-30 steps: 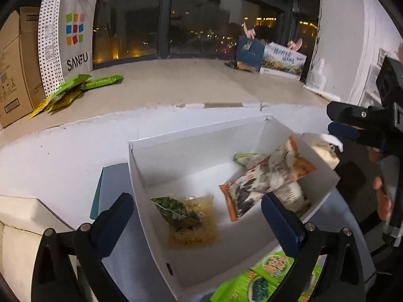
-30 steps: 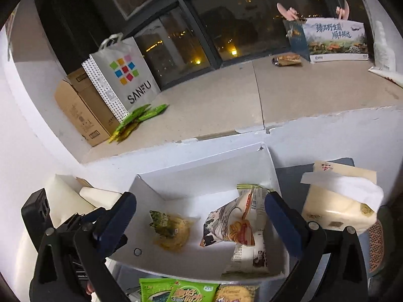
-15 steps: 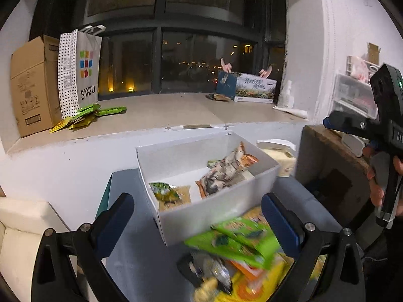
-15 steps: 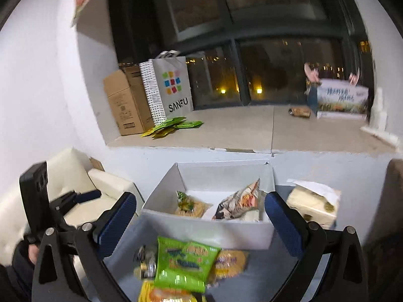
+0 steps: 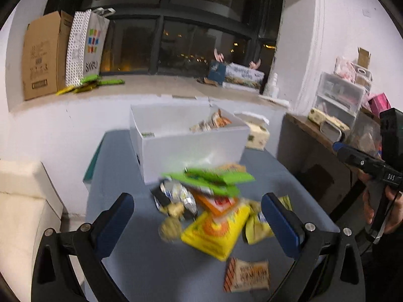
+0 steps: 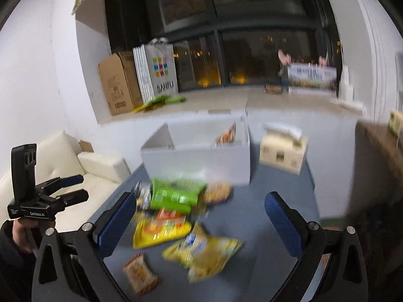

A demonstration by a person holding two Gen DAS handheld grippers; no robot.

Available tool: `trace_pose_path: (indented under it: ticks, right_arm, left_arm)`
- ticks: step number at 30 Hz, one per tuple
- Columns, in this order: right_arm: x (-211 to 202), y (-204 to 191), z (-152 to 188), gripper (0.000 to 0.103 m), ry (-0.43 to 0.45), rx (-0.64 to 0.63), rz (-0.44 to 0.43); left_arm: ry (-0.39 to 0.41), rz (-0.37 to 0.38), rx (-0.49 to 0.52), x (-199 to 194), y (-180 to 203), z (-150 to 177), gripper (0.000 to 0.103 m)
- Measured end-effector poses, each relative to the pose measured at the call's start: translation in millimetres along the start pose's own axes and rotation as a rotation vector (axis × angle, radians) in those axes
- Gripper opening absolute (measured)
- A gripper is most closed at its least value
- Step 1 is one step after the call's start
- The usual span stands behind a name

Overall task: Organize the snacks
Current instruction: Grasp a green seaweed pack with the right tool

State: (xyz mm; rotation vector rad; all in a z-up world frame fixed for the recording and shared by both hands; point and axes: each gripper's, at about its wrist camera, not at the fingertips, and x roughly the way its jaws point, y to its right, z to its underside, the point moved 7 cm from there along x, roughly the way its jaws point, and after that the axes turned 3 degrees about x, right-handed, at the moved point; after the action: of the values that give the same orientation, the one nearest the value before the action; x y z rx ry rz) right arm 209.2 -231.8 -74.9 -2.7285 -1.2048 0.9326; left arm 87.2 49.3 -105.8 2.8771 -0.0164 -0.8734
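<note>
- Both cameras have drawn back from the white box (image 5: 191,148) since a second ago: then it filled the lower frame and showed its inside, now it sits at mid-frame and a heap of snack packets has come into view in front of it.
- Left gripper (image 5: 197,216) is spread wide with nothing between its blue pads (image 5: 114,222); it sits low in the left wrist view, framing the heap.
- Right gripper (image 6: 201,220) likewise stands wide apart and empty, low in the right wrist view.
- Snack pile, centre of both views, on the grey-blue table (image 5: 131,271): a green packet (image 5: 211,180) on top, a yellow bag (image 5: 214,234) below it, silver wrappers (image 5: 176,197) at the left.
- An orange-and-white packet (image 5: 246,275) lies apart, at the lower centre of the left wrist view.
- A second yellow bag (image 6: 201,254) lies at the lower centre of the right wrist view, just below the first.
- Inside the box, one orange-printed packet (image 5: 214,123) leans at the right side; much is motion-blurred.
- A tissue box (image 6: 283,151) stands just right of the white box.
- On the window ledge, upper left: a cardboard carton (image 5: 41,55), a paper bag (image 5: 87,47) and green packets (image 5: 93,84).
- A hand (image 5: 382,214) holds the other gripper's handle at the right edge of the left wrist view.
</note>
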Motion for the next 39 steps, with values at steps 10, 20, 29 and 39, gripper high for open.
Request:
trace_pose_path:
  ticks: [10,20,29,39]
  right_arm:
    - [45.0,-19.0,16.3,0.103,-0.142,0.001,-0.014]
    - [155.5,-33.4,-10.0,0.103,-0.352,0.043,-0.042]
    - [252.8,-30.3,11.7,0.103,-0.628,0.088,-0.016]
    - [207.9,-23.4,0.2,0.072,-0.523,0.071,-0.085]
  left_arm:
    - [-0.01,0.001,0.049,-2.2,22.9,12.1,0.103]
    - [-0.043,-0.007,0.04,6.2,17.1,20.9,0.103]
    - [-0.071,-0.024,0.018,8.3,4.4,30.3,0.103]
    - [-0.096,-0.013,0.013,20.0,3.2,32.2,0.103]
